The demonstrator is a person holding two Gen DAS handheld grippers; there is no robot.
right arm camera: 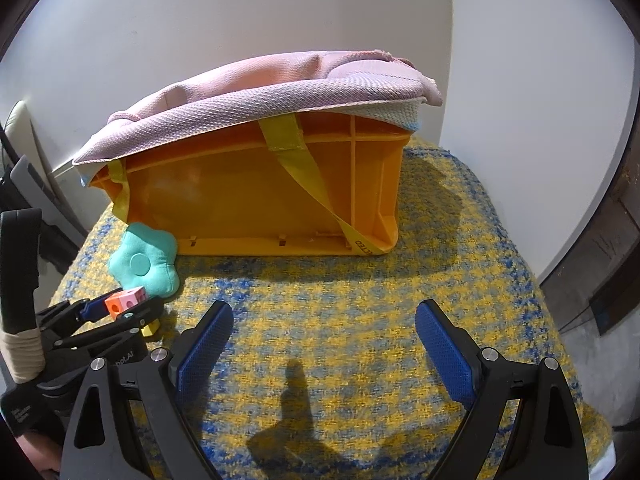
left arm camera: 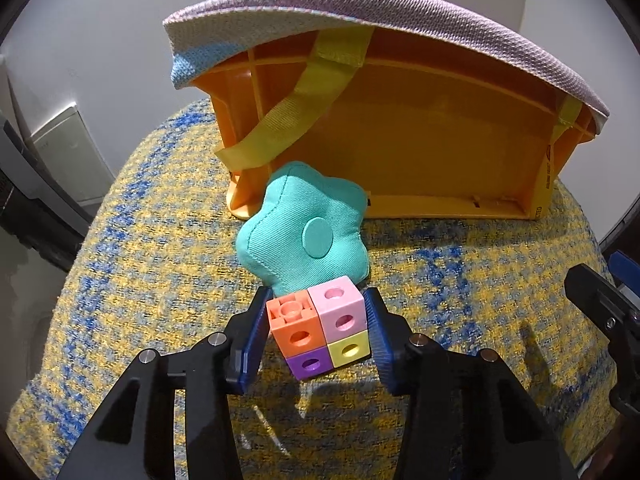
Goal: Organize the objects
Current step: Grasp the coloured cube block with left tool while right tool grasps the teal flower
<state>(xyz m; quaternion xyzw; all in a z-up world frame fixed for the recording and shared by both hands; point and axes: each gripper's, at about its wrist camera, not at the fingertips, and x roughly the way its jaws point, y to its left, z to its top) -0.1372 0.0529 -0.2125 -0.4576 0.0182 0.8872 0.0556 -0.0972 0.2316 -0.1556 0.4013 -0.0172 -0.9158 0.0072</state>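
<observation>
My left gripper [left arm camera: 318,330] is shut on a block of linked cubes [left arm camera: 318,326] coloured orange, pink, purple and yellow, held above the yellow and blue cloth. A teal flower-shaped cushion [left arm camera: 302,228] lies just beyond it, against the orange plastic crate [left arm camera: 420,140]. A pink fabric bag [left arm camera: 360,8] with yellow straps lies draped over the crate's top. In the right wrist view the left gripper [right arm camera: 120,310] holds the cube block [right arm camera: 126,300] at the far left, near the cushion [right arm camera: 144,266]. My right gripper [right arm camera: 324,344] is open and empty over the cloth, in front of the crate [right arm camera: 248,192].
The cloth-covered surface [right arm camera: 360,300] drops off at its edges on all sides. A white wall stands behind the crate. Grey and dark equipment [left arm camera: 36,184] sits to the left. A dark wooden panel [right arm camera: 600,272] is at the right.
</observation>
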